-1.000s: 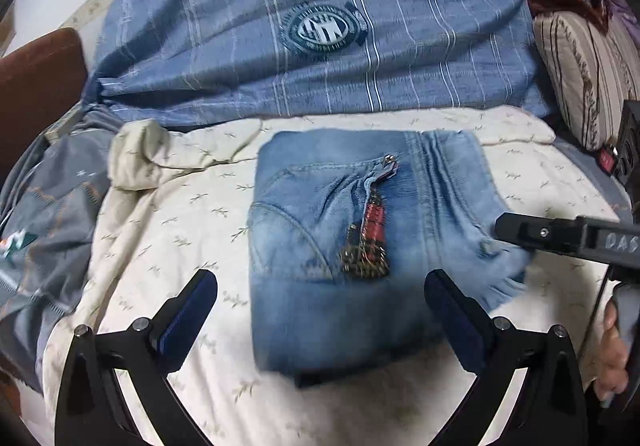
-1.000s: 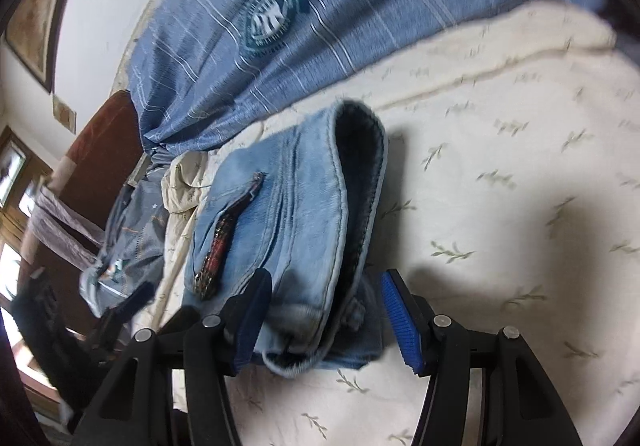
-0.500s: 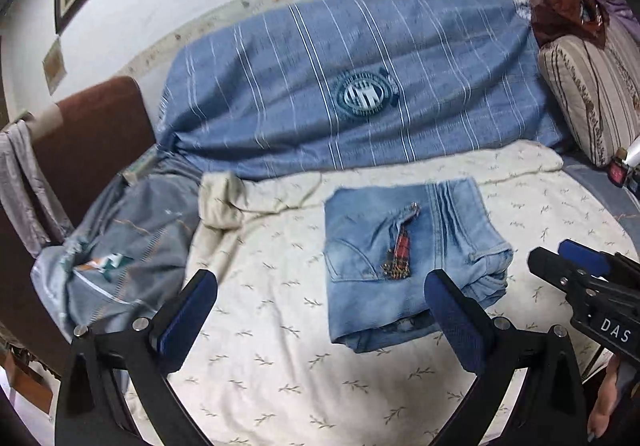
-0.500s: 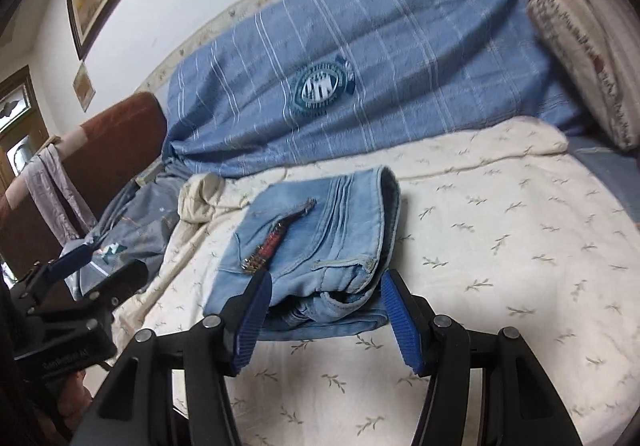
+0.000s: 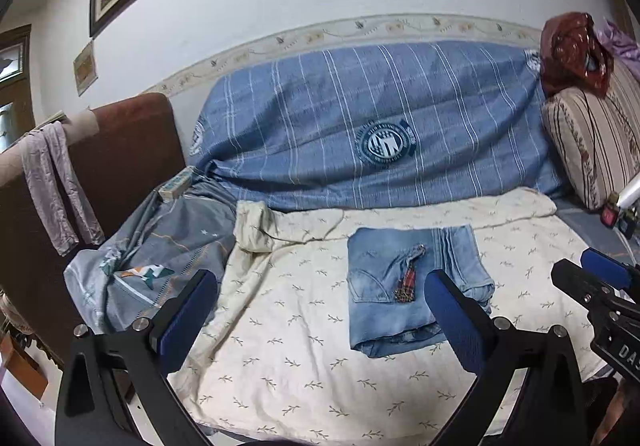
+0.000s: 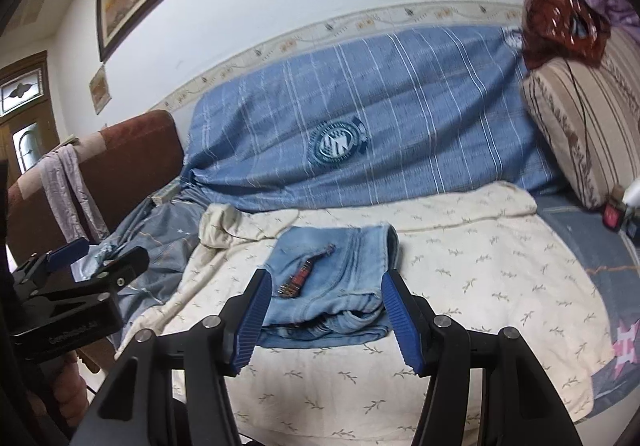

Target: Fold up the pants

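The folded pants [image 5: 412, 286] lie as a compact denim rectangle on the cream leaf-print sheet [image 5: 300, 330], roughly mid-bed, with a small red-and-metal trinket [image 5: 407, 281] resting on the top layer near a pocket. In the left wrist view the left gripper [image 5: 320, 322] stands wide open and holds nothing; the pants sit at about 1 o'clock from the gap between its fingers, and the right-hand blue pad [image 5: 452, 320] overlaps their lower right corner in the picture (whether it touches the cloth is hard to say, though it looks to hang nearer the camera). The right gripper [image 6: 326, 320] is likewise spread wide and empty, with the pants at 12 o'clock just beyond its fingertips, their near edge showing between the two pads. Behind, at 12 o'clock, a blue striped cover [image 5: 380, 126] bearing a round crest drapes the backrest, and a grey patterned cloth [image 5: 160, 262] is bunched at 9 o'clock.
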Available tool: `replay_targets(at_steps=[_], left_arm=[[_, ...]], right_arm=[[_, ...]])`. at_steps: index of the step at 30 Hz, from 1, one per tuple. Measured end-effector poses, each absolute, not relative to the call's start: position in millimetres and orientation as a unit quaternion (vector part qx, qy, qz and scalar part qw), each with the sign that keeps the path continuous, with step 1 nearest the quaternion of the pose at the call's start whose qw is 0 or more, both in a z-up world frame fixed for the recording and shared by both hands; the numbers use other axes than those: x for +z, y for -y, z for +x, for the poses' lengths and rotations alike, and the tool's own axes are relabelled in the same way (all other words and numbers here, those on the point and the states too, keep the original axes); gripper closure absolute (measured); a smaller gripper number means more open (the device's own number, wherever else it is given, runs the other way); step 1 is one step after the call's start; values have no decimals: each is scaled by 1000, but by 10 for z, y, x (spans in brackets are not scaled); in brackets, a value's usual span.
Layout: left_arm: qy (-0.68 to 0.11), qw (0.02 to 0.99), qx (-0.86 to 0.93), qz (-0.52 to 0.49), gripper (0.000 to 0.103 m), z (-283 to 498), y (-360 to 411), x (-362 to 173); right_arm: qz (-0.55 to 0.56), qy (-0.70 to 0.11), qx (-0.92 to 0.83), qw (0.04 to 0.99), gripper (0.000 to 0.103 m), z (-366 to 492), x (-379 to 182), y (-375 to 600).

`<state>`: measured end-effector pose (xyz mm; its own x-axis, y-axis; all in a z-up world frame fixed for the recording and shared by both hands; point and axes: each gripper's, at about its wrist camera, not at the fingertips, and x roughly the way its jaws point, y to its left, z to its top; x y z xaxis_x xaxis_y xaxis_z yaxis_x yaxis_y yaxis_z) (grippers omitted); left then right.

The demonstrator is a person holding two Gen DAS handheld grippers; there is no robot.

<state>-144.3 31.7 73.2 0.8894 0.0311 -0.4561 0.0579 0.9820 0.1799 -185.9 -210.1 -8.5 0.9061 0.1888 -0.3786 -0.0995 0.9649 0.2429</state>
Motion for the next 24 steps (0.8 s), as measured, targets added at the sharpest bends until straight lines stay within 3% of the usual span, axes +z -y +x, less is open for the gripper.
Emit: replay_targets(at_steps=[24], left_arm=[[-180, 982, 25, 44, 0, -1892, -717, 1305]], right_arm=[[53, -124, 83, 987, 37, -2458, 514, 1651]])
